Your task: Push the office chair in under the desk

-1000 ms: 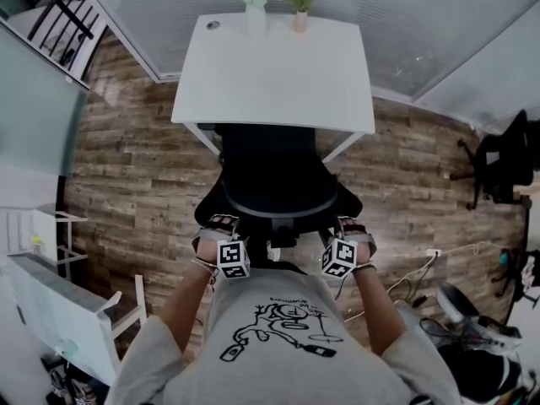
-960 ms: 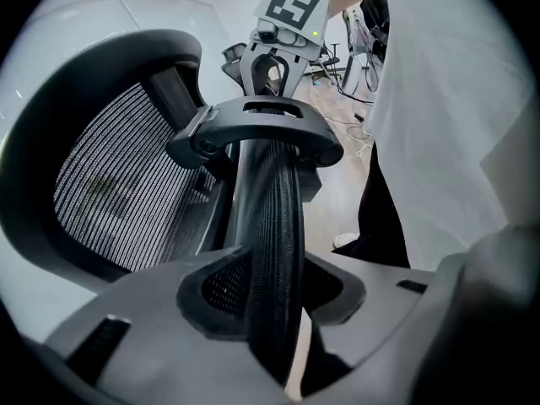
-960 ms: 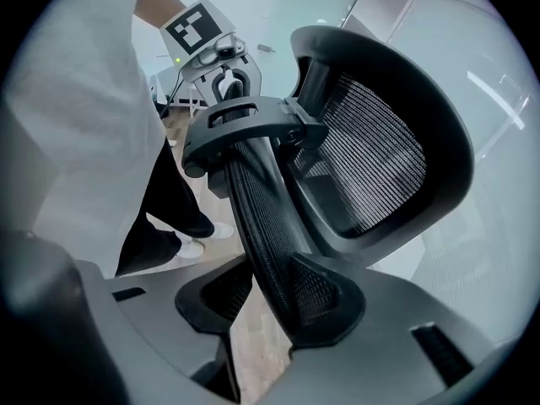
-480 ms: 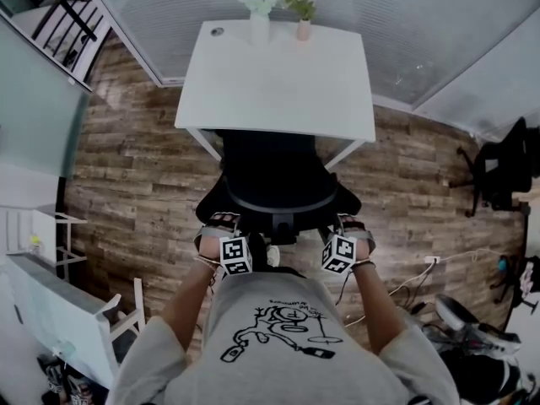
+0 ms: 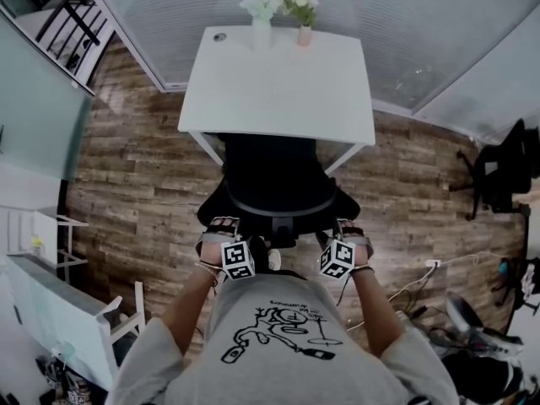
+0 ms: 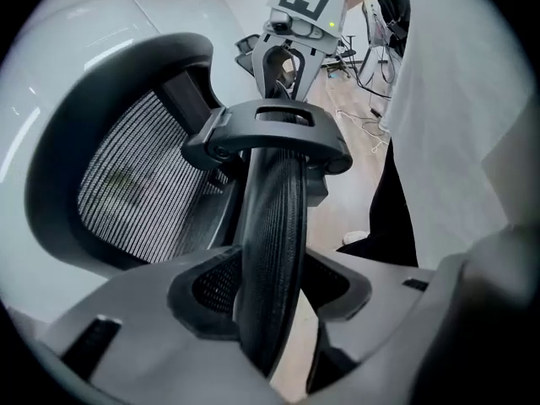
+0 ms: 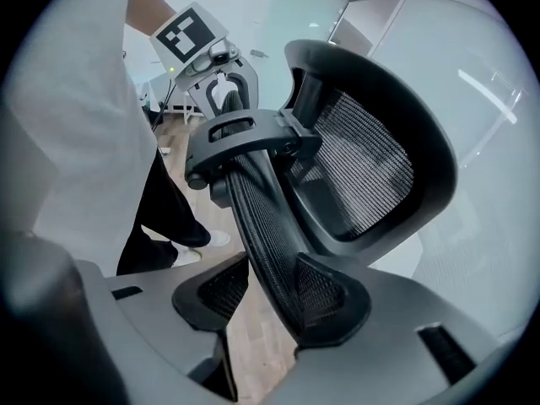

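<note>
Left hand-held gripper (image 6: 270,302), jaws just opening, straddles black mesh office chair (image 6: 274,209).

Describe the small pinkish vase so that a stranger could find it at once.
Find the white desk with the black office chair at its near side. Two vases stand at the desk's far edge. Yours is the pinkish vase on the right, shorter than the white vase beside it.
</note>
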Tool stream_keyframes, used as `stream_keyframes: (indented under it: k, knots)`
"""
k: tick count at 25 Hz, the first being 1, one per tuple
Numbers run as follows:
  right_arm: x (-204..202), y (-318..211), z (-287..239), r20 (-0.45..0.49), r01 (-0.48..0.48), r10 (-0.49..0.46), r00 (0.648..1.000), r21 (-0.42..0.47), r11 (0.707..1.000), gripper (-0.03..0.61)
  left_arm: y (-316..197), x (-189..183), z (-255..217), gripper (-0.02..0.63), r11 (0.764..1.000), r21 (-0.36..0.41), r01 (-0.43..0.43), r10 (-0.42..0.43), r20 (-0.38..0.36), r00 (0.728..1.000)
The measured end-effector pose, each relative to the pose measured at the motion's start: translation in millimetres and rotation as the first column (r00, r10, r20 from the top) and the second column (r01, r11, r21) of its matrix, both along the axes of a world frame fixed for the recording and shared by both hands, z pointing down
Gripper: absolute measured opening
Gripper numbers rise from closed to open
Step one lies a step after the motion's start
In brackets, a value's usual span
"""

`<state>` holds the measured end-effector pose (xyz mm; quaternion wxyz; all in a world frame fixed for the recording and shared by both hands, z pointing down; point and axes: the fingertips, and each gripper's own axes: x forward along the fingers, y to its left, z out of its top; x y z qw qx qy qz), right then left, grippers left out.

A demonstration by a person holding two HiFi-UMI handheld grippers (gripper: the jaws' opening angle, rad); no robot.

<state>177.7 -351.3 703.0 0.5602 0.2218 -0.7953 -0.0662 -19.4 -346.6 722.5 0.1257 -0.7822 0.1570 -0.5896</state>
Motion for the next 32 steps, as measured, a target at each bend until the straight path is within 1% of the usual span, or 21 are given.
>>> stream_keyframes:
  k: [4,7,9,10,11,12,13,14,15,17,18,20,22,23,24,26,27,28,29,30,32]
  knots:
    - [-5,5,-22,0.074,-0.032,0.033,0.997,-0.013,0.999,0.186,7,-1,-20,0.204,0.999,-0.005,0.033,-0.033,-0.051,0.998]
    - [-11,6,-46,0.149,-0.059,0.061,0.987,-0.015,0.998,0.186,10,3,-44,0.204,0.997,-0.006,0.071,-0.071,-0.112,0.991]
    - [-16,5,-65,0.21,-0.082,0.083,0.974,-0.012,0.997,0.184,10,9,-63,0.201,0.994,-0.016,0.112,-0.114,-0.186,0.976]
    - [-20,4,-76,0.248,-0.096,0.096,0.964,-0.01,0.995,0.184,9,14,-75,0.196,0.99,-0.026,0.137,-0.139,-0.235,0.962]
    - [-24,2,-89,0.293,-0.112,0.11,0.95,-0.009,0.994,0.183,7,19,-87,0.19,0.986,-0.038,0.162,-0.166,-0.291,0.942]
    - [-28,0,-102,0.343,-0.13,0.126,0.931,-0.01,0.991,0.179,5,24,-101,0.181,0.981,-0.054,0.189,-0.195,-0.352,0.915]
    - [-33,-2,-116,0.398,-0.152,0.145,0.906,-0.015,0.988,0.173,1,29,-116,0.17,0.974,-0.074,0.216,-0.226,-0.419,0.879]
    - [-37,-4,-131,0.457,-0.178,0.17,0.873,-0.025,0.984,0.167,-2,34,-132,0.159,0.965,-0.098,0.242,-0.259,-0.488,0.834]
    - [-41,-7,-146,0.519,-0.204,0.195,0.832,-0.041,0.978,0.158,-6,38,-148,0.15,0.956,-0.124,0.267,-0.29,-0.555,0.78]
    - [-50,-12,-176,0.634,-0.241,0.237,0.736,-0.082,0.967,0.144,-15,45,-182,0.127,0.938,-0.159,0.307,-0.332,-0.666,0.668]
    - [-54,-14,-191,0.68,-0.253,0.253,0.688,-0.101,0.962,0.143,-18,47,-199,0.123,0.932,-0.165,0.322,-0.339,-0.708,0.62]
    - [-62,-16,-217,0.747,-0.274,0.276,0.604,-0.13,0.953,0.136,-22,50,-229,0.113,0.923,-0.175,0.344,-0.347,-0.768,0.539]
    - [-68,-17,-239,0.79,-0.289,0.286,0.543,-0.144,0.946,0.123,-24,53,-252,0.098,0.913,-0.192,0.36,-0.355,-0.81,0.467]
    - [-71,-17,-248,0.805,-0.294,0.282,0.521,-0.141,0.945,0.116,-25,54,-261,0.084,0.91,-0.194,0.368,-0.354,-0.825,0.441]
    - [-74,-18,-257,0.819,-0.296,0.271,0.506,-0.13,0.946,0.109,-26,55,-269,0.073,0.908,-0.188,0.374,-0.348,-0.835,0.426]
    - [-82,-19,-271,0.84,-0.297,0.243,0.486,-0.104,0.949,0.098,-26,57,-279,0.061,0.909,-0.17,0.38,-0.331,-0.848,0.414]
    - [-85,-19,-277,0.848,-0.297,0.241,0.472,-0.104,0.949,0.093,-26,59,-283,0.055,0.91,-0.168,0.378,-0.326,-0.855,0.404]
    - [-87,-19,-283,0.857,-0.298,0.246,0.452,-0.115,0.948,0.089,-25,61,-287,0.047,0.911,-0.176,0.372,-0.325,-0.862,0.388]
    - [-89,-18,-289,0.867,-0.298,0.251,0.431,-0.126,0.946,0.084,-24,63,-292,0.038,0.911,-0.194,0.365,-0.332,-0.87,0.366]
    - [-91,-18,-294,0.875,-0.299,0.253,0.412,-0.133,0.945,0.081,-23,64,-296,0.035,0.908,-0.221,0.356,-0.346,-0.876,0.337]
    - [-93,-17,-305,0.887,-0.302,0.243,0.394,-0.125,0.945,0.075,-22,66,-305,0.032,0.898,-0.281,0.34,-0.378,-0.887,0.266]
